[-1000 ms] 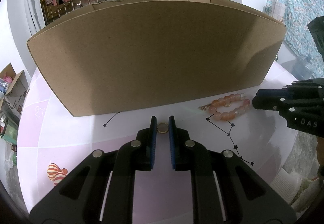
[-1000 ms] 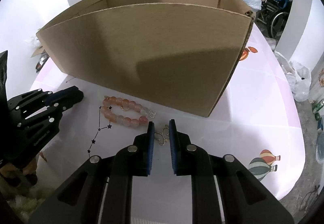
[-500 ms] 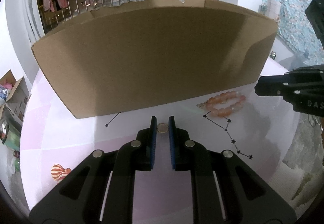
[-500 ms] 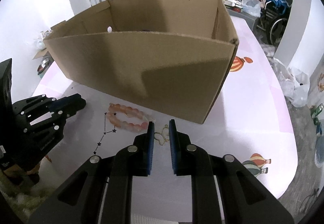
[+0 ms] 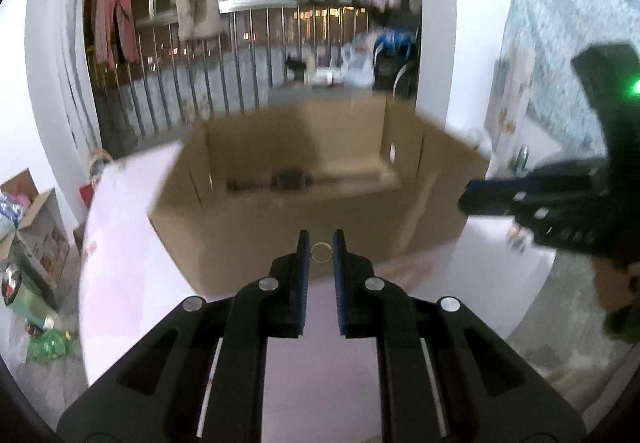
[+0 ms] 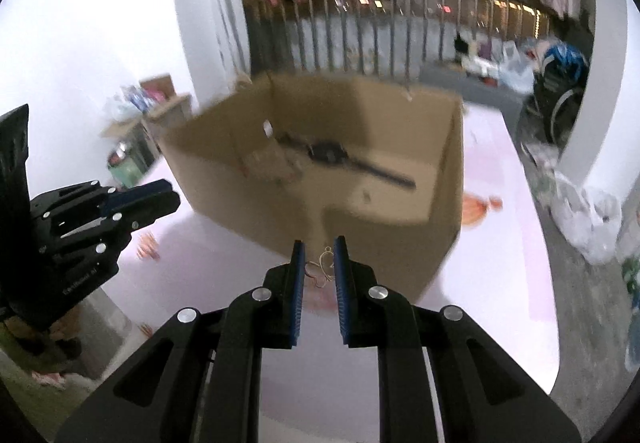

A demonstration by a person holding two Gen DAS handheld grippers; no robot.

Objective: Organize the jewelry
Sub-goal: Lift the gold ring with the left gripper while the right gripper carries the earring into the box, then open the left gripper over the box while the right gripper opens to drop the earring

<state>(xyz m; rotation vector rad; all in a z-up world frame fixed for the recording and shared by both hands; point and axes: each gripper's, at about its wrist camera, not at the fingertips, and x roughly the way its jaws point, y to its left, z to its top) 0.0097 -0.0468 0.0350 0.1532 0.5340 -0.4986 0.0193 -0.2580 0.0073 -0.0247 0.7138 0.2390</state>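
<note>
Over the pink table [image 5: 132, 283], left gripper [image 5: 321, 251] pinches a ring [image 5: 321, 251], right gripper [image 6: 320, 262] a gold earring [image 6: 321, 267], cardboard box [image 5: 304, 195] at 12 o'clock.

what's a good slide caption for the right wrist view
Right gripper pinches a gold wire earring above the pink table, facing an open cardboard box.

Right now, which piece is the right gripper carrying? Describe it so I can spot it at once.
Start at the big open cardboard box on the pink table. In front of its near wall, the right gripper holds up a thin gold wire piece between its blue fingers. Its looped, butterfly-like outline sets it apart from the plain round ring in the left gripper.
</note>
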